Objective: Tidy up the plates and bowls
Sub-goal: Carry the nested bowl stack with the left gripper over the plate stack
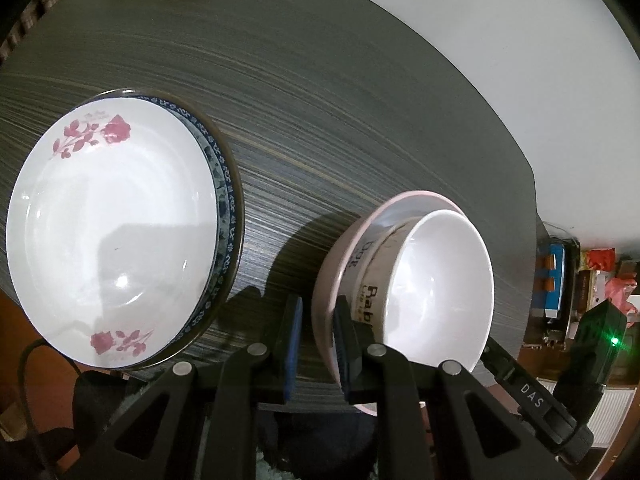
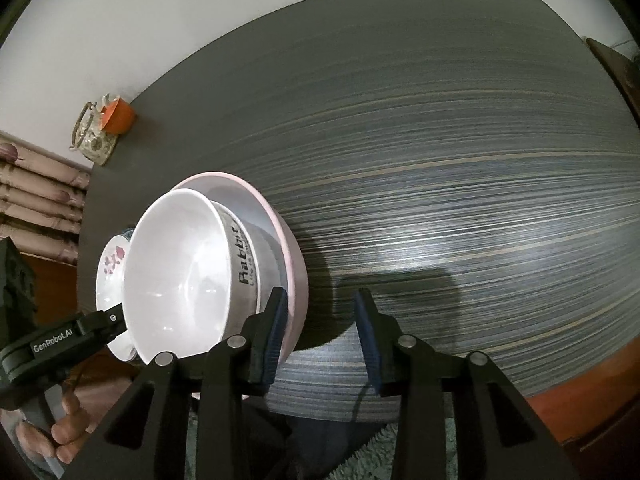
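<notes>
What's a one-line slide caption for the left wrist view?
Left gripper clamps the pink bowl rim, white bowl nested inside, beside stacked plates on the table.

A dark, streaked wood-grain desk [image 2: 440, 160] fills the view beyond the right tongs. At its far left corner, well away from those tongs, an orange cup [image 2: 117, 117] touches a patterned teapot [image 2: 93, 138]. Past the desk stands a white wall [image 2: 160, 20].

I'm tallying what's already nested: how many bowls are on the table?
2. The pink bowl sits near the table's front edge, right of the stacked plates; the white lettered bowl is nested inside it. More could be hidden underneath.
</notes>
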`<state>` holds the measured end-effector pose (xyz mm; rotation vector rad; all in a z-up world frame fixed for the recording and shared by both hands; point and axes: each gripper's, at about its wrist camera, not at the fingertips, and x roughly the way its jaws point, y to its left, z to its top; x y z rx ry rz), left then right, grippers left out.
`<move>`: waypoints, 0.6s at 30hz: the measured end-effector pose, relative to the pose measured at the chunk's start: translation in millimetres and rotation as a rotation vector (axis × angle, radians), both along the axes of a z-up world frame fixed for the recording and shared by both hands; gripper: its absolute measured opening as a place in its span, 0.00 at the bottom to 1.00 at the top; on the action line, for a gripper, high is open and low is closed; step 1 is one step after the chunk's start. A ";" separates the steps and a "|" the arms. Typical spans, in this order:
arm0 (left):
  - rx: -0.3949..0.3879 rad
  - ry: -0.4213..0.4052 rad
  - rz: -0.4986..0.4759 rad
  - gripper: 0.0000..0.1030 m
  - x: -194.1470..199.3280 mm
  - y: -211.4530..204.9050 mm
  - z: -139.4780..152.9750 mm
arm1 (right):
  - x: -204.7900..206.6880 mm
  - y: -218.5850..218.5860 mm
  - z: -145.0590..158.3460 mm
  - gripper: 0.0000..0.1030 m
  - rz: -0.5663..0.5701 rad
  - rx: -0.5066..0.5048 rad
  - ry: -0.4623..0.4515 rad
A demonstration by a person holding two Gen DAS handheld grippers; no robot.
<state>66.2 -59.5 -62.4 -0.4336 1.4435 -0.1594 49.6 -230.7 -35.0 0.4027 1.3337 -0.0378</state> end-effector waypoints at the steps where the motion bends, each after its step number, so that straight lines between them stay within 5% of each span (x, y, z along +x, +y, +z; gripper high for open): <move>1: 0.002 0.002 -0.002 0.16 0.7 -0.9 -1.2 | 1.2 0.5 -1.0 0.33 0.002 -0.001 0.001; 18: 0.026 0.012 -0.018 0.16 5.7 -11.4 -14.6 | 12.5 -2.5 -14.5 0.32 0.011 0.014 0.033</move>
